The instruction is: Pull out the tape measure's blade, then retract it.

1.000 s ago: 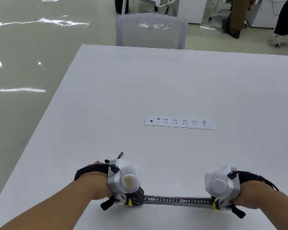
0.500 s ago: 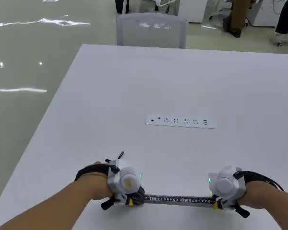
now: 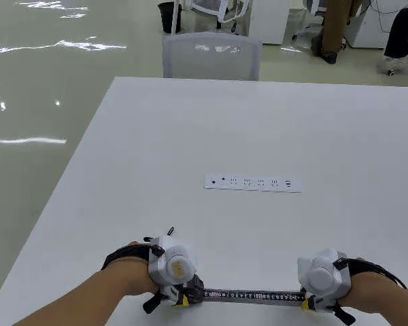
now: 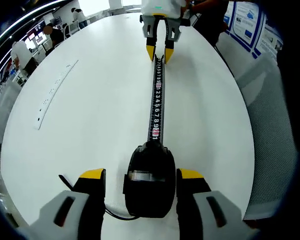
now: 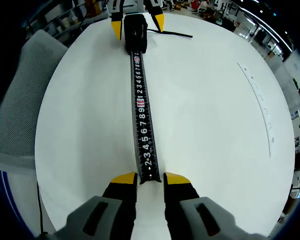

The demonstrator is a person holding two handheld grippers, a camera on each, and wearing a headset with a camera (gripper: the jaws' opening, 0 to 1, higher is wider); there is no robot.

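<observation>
The tape measure lies on the white surface (image 3: 190, 122) on the person's side of the power strip (image 3: 252, 183), well apart from it and roughly parallel to it. Its black case (image 4: 149, 180) sits below the strip's left end, between the jaws of the left tongs (image 4: 141, 174). One jaw touches the case and a sliver of surface shows beside the other, so whether they clamp it cannot be told. The blade (image 5: 142, 115) runs flat from the case mouth to a point below the strip's right end, where the right tongs (image 5: 150, 178) pinch its tip. With a good stretch of numbered blade drawn out, the pull looks done or nearly so. Retraction into the case seems to be what remains.
</observation>
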